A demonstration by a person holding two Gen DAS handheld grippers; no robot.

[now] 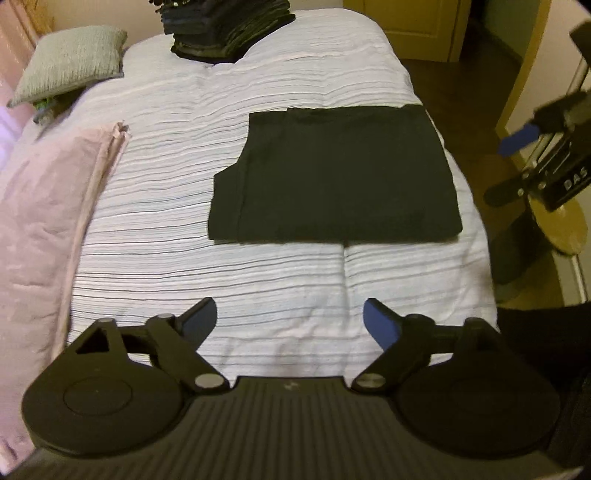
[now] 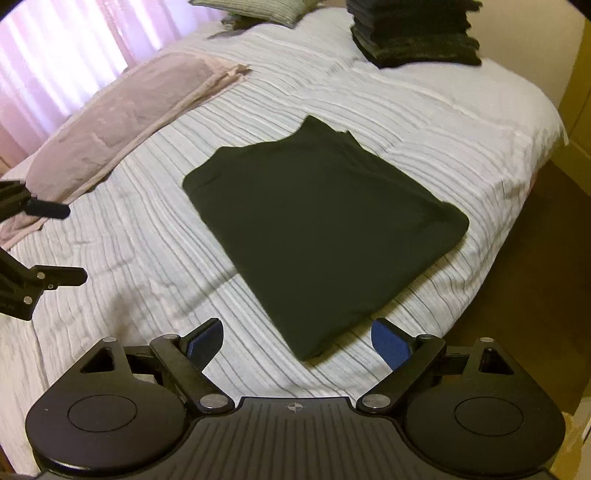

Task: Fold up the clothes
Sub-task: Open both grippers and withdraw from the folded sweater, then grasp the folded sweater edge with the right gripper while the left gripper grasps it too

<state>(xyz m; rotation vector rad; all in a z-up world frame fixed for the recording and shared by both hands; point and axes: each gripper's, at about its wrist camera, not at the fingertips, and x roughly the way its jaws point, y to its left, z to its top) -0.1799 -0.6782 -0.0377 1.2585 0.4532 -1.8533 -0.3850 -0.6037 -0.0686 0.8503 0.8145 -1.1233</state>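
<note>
Left wrist view: the left gripper (image 1: 290,319) hangs over the striped bed (image 1: 166,206), its blue-padded fingers (image 1: 201,317) spread wide with nothing between them. A dark garment (image 1: 332,177) lies folded flat on the bed ahead, near the right edge. A stack (image 1: 229,26) of dark folded clothes sits at the far end, a pink pillow (image 1: 48,221) lies at left and a grey cushion (image 1: 70,62) beyond it. The right gripper (image 1: 517,166) shows at the right edge, fingers apart.

Right wrist view: the right gripper (image 2: 297,339) is empty, jaws wide, just short of the garment's (image 2: 317,225) near corner. The stack (image 2: 413,33) lies beyond; the left gripper (image 2: 59,243) enters at left.
</note>
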